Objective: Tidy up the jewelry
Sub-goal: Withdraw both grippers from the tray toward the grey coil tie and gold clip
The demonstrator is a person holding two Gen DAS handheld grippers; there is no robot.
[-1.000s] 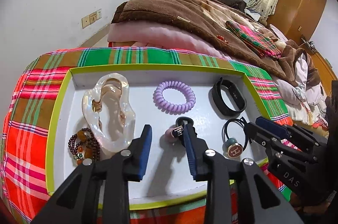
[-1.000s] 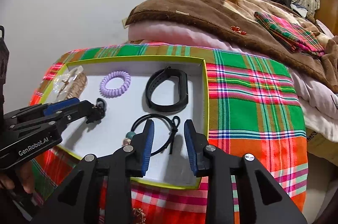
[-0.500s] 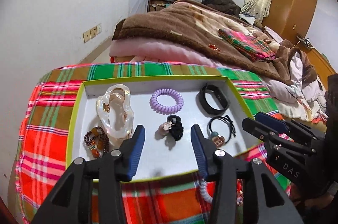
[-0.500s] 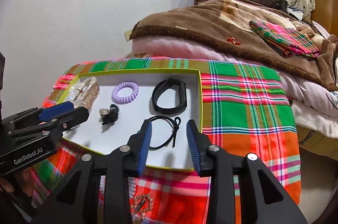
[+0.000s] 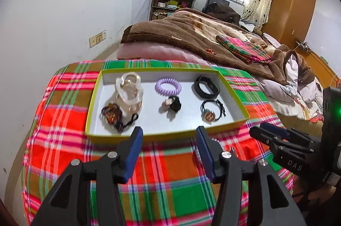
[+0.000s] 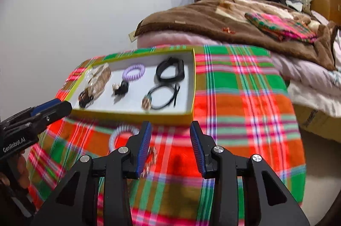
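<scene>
**Jewelry tray on plaid cloth, both grippers empty in front of it**

Jewelry sits in a shallow white tray with a yellow-green rim, lying on a red, green and orange plaid cloth.

Tray contents, left wrist view, tray centre as clock hub:
- clear wavy bangle at 9 o'clock; beaded brown bracelet touching its near end, about 8 o'clock
- lilac coil hair tie at 12 o'clock
- small black hair tie with a pale charm at the hub
- black wristband at 2 o'clock
- black elastic with a round pendant at 4 o'clock

Left gripper: jaws have just been opening and stand spread, nothing between them, tips just short of the tray's near rim. Right gripper: jaws parted, also just widened, nothing pinched.

Outside the tray, right wrist view: a white coil ring lies on the cloth at 6 o'clock of the tray, just left of the right gripper's left finger. A small metallic piece lies beside that finger's inner face; blurred, kind unclear.

Beyond the tray at 12 o'clock: brown blanket over pink bedding, with a folded plaid cloth on it. Shelf, window and wooden wardrobe behind.
</scene>
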